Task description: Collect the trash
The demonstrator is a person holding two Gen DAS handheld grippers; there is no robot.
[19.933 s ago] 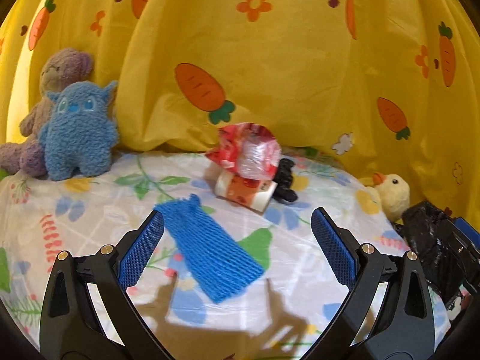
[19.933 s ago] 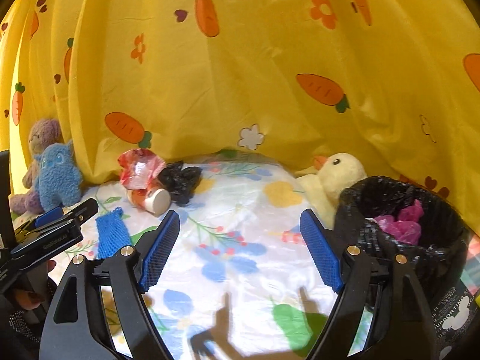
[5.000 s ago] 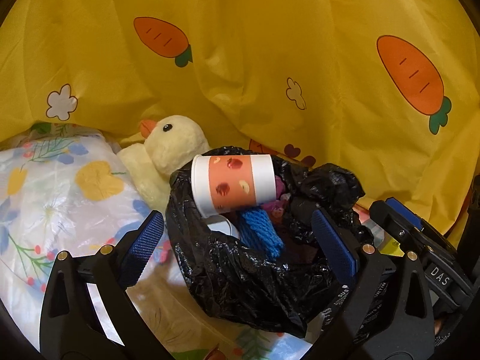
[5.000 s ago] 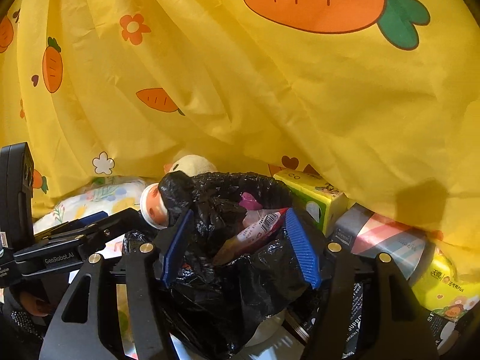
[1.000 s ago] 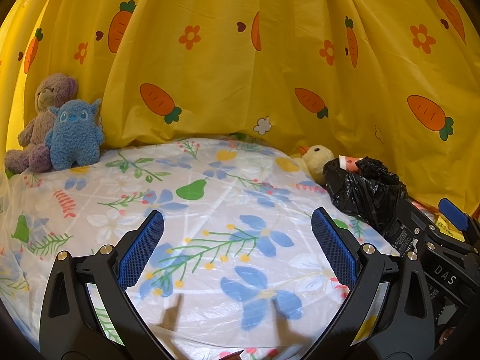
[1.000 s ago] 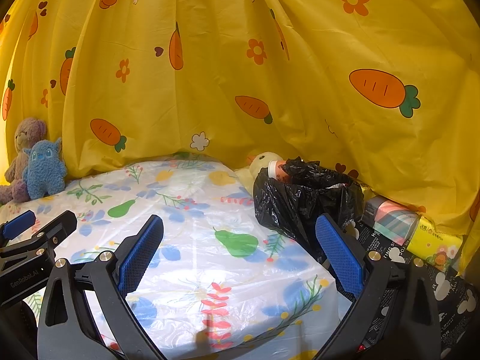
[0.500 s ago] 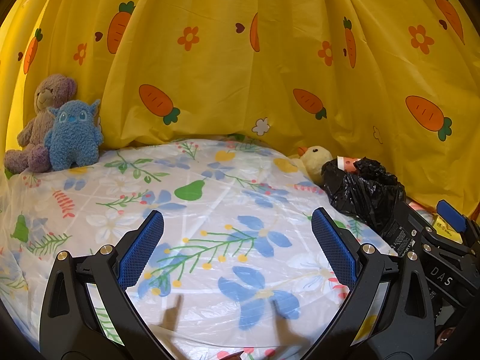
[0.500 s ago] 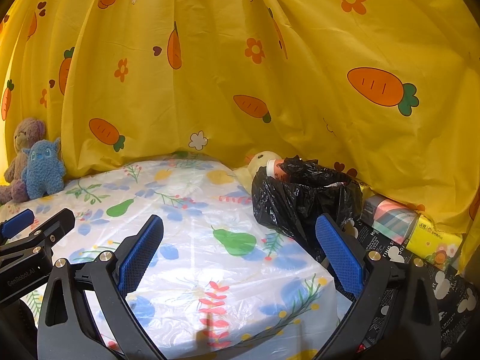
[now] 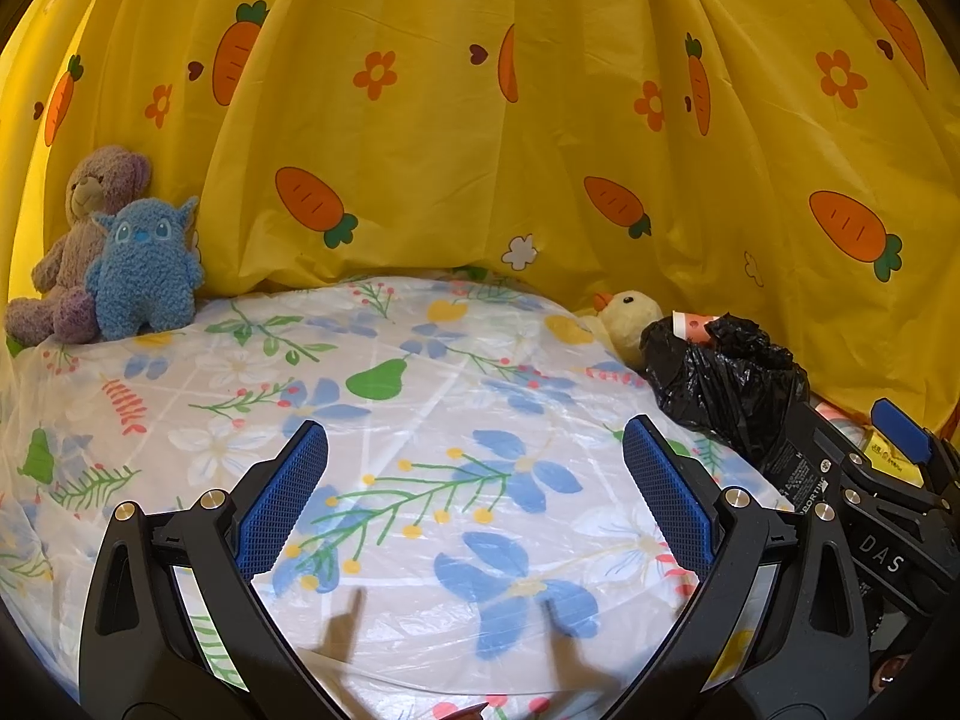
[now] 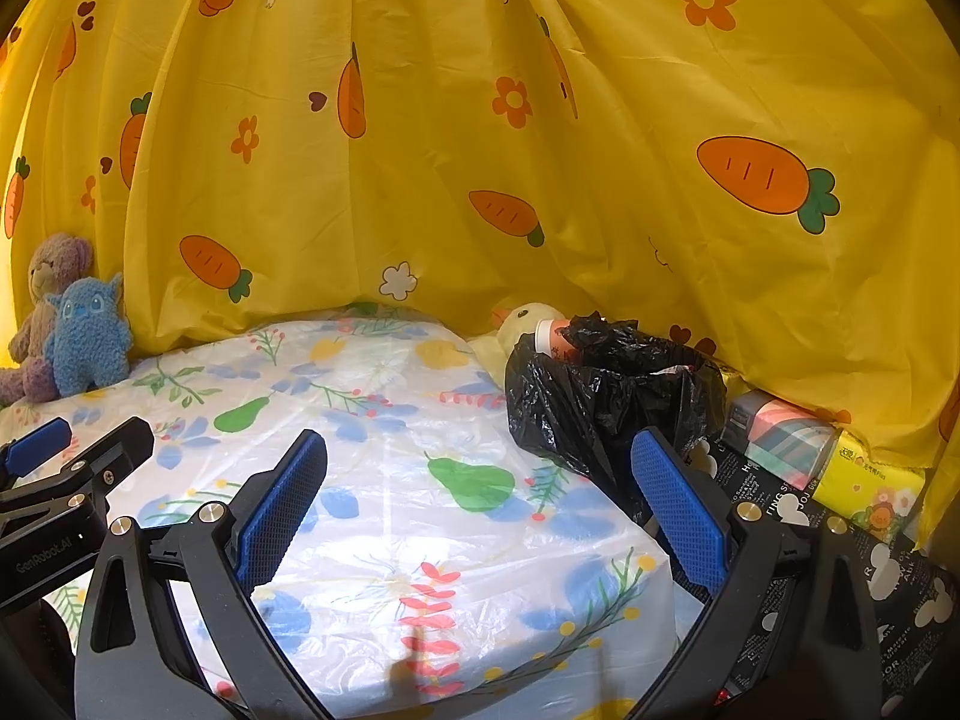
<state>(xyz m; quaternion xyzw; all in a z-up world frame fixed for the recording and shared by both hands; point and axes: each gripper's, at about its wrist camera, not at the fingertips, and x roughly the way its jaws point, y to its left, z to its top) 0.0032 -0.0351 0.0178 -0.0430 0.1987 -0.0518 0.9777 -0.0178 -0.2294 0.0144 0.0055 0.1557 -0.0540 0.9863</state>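
Note:
A black trash bag (image 9: pixel 726 384) (image 10: pixel 606 396) stands at the right edge of the flowered sheet (image 9: pixel 420 420) (image 10: pixel 372 480). An orange-and-white paper cup (image 9: pixel 690 322) (image 10: pixel 551 336) pokes out of its rim. My left gripper (image 9: pixel 474 498) hangs open over the sheet's front, well left of the bag, with nothing between its fingers. My right gripper (image 10: pixel 480 498) is open too, empty, its right finger (image 10: pixel 678 510) in front of the bag's lower side. No loose trash shows on the sheet.
A yellow duck plush (image 9: pixel 627 324) (image 10: pixel 519 324) leans beside the bag. A blue monster plush (image 9: pixel 144 276) (image 10: pixel 87 336) and a purple bear (image 9: pixel 72 240) (image 10: pixel 45 294) sit at the far left. The carrot curtain (image 9: pixel 480 120) closes the back. Boxes (image 10: pixel 780 438) and a yellow packet (image 10: pixel 870 480) lie right of the bag.
Both views have shifted very slightly; the bag, the plush toys and the open grippers stand as they did a second ago.

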